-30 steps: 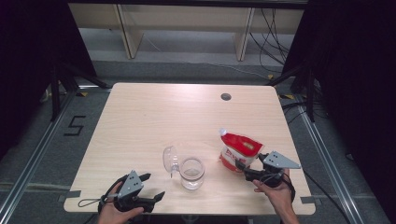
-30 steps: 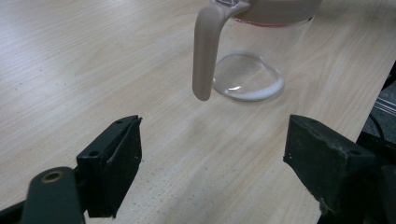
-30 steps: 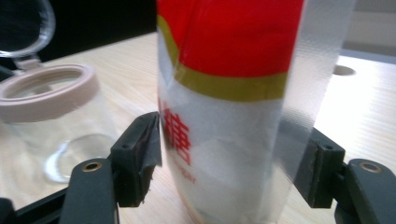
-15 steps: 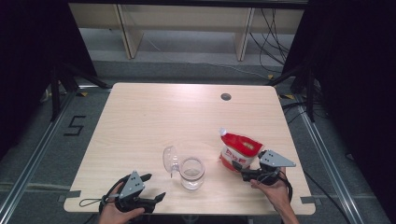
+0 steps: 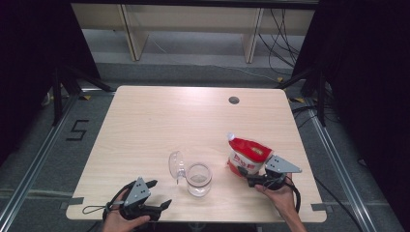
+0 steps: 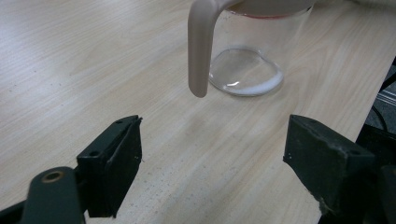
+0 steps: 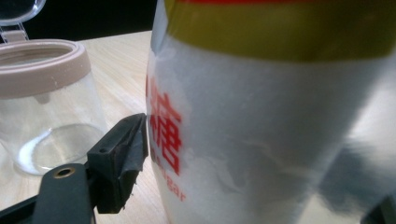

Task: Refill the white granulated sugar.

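On the pale wood table [image 5: 145, 125], left gripper [image 5: 153, 195] wide open, empty; right gripper [image 5: 249, 176] astride sugar bag [image 5: 249, 153], grip unclear.

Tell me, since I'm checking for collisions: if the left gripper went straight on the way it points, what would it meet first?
Most likely the glass jar. The left gripper is open and aimed at it, with the jar's beige handle hanging nearest, so that would probably touch first. Only bare table lies between.
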Demonstrator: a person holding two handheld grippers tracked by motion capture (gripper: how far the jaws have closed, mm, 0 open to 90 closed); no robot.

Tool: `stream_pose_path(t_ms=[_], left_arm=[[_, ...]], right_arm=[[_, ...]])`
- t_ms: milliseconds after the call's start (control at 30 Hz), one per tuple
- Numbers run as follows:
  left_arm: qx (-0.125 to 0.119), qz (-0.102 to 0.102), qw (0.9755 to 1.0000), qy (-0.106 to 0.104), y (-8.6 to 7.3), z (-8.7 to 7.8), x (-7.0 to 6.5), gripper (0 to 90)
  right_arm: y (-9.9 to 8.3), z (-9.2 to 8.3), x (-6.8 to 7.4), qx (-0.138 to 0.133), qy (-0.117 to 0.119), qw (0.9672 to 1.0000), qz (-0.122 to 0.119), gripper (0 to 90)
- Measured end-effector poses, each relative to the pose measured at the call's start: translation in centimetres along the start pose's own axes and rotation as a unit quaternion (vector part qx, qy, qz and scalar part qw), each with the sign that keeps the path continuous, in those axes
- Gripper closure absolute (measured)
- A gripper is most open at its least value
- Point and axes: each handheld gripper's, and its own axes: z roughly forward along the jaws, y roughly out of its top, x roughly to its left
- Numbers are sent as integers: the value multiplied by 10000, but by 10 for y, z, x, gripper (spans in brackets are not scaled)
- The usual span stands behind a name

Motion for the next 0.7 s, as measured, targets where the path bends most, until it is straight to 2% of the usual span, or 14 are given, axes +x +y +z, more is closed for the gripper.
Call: stream_pose_path(t_ms=[67,100,133,200,300,333,367,433,533,567,600,633,667,700], left_arm=[[8,35,10000,-8,0,0,0,187],[11,44,10000,-10,0,0,0,188],[-4,-74,9999,-144,0,1,-2,187],[3,-18,10000,-93,0,1,-1,187],[4,-14,10000,-93,0,1,-1,187],[4,-14,10000,-93,0,1,-1,187],[2,-18,10000,-93,0,1,-1,188],[3,-49,10000,-81,0,1,-1,187],[9,-9,9999,-106,0,1,-1,187],[4,-11,10000,-91,0,1,-1,187],[5,-17,10000,-95,0,1,-1,188],[43,11,10000,-88,-1,1,0,188],[43,11,10000,-88,-1,1,0,187],[107,65,9999,-92,0,1,1,188]], right_arm=[[0,0,-2,71,27,9999,-88,231],[0,0,0,74,53,9999,97,239],[0,1,-1,59,2,10000,39,236],[0,1,-1,23,7,9999,100,251],[0,3,-3,-18,-1,9998,-214,274],[0,3,-3,-18,-1,9998,-214,274],[-1,5,-1,-22,117,9999,-21,281],[-2,5,-1,-54,26,10000,-35,280],[-2,7,-3,12,25,10000,-75,280],[-3,7,-2,19,62,10000,-30,277],[-3,7,0,-6,93,9999,129,275],[-4,8,0,-34,-22,9999,107,276],[-4,8,0,-34,-22,9999,107,276],[-5,10,-3,-57,-31,10000,-63,274]])
